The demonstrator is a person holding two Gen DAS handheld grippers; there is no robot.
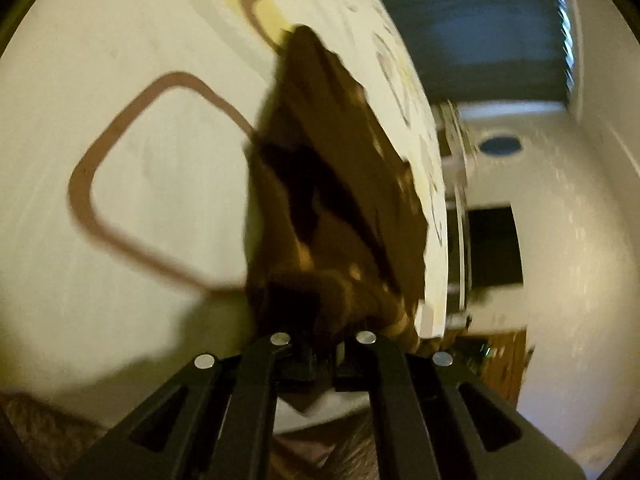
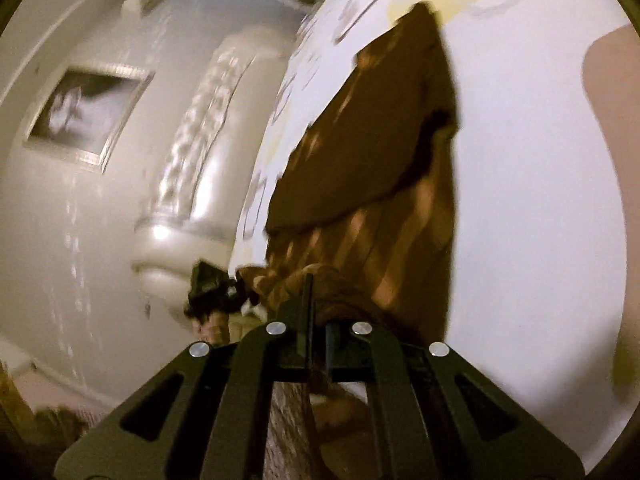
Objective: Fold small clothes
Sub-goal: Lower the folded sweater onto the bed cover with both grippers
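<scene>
While the white surface (image 1: pixel 120 200) with brown outlined shapes fills both tilted, blurred views, a brown garment (image 1: pixel 328 184) stretches from 12 o'clock toward each camera, striped at its bunched near edge. Left gripper (image 1: pixel 322 354) and right gripper (image 2: pixel 318 320) are each clenched on that edge. No writing is legible.
</scene>
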